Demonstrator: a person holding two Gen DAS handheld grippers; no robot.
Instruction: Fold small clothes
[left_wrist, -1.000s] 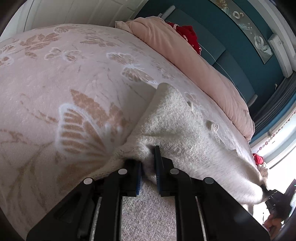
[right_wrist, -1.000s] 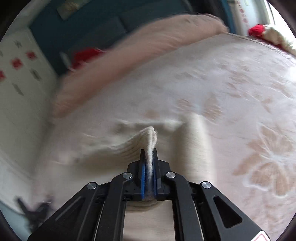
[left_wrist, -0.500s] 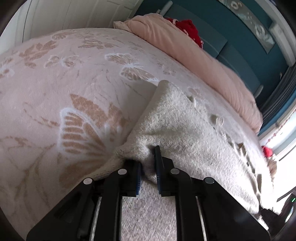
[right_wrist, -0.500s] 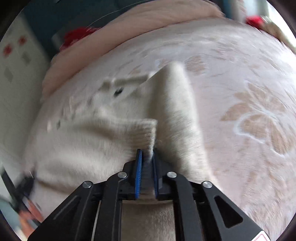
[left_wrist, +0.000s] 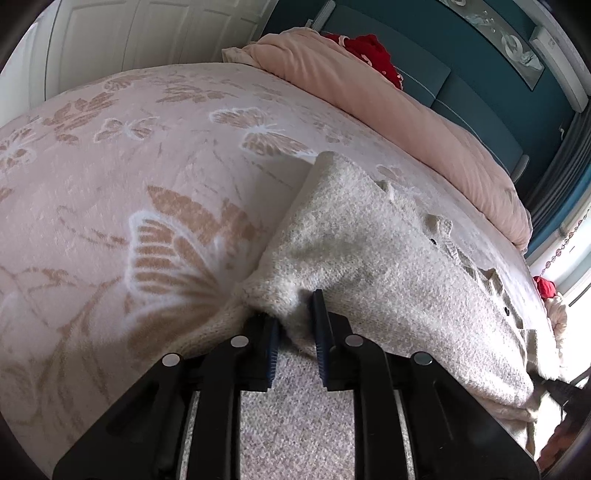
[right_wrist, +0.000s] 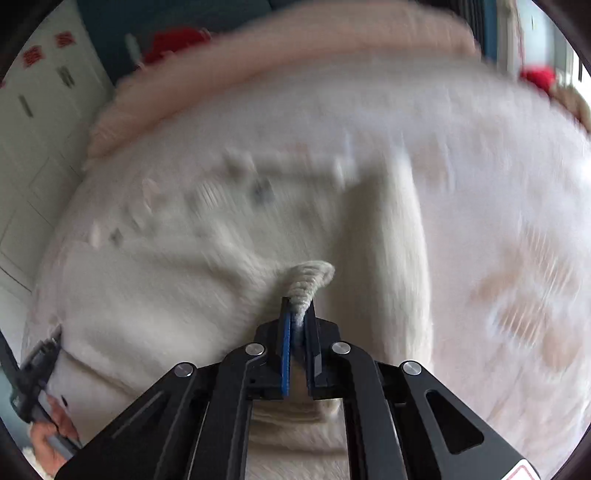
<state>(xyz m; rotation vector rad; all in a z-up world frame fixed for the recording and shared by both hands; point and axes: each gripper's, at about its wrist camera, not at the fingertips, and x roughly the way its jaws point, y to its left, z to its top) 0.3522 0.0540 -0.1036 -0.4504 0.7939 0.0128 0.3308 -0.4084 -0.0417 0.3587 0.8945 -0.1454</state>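
The cream sweater (left_wrist: 388, 258) is spread on the bed (left_wrist: 129, 166), stretching rightward from the left gripper (left_wrist: 295, 325), whose jaws pinch a bunched edge; a ribbed edge is pinched between the right gripper (right_wrist: 299, 317) jaws, its free panel (right_wrist: 388, 258) lying ahead

A home bedroom: patterned bed cover (left_wrist: 147, 177), pink duvet (left_wrist: 388, 110), teal headboard (left_wrist: 461, 85).

left wrist cam low over bed (left_wrist: 110, 184), facing far headboard, right wrist cam close, blurred, same heading, both share cream knit (left_wrist: 369, 258) and pink duvet (left_wrist: 369, 92)
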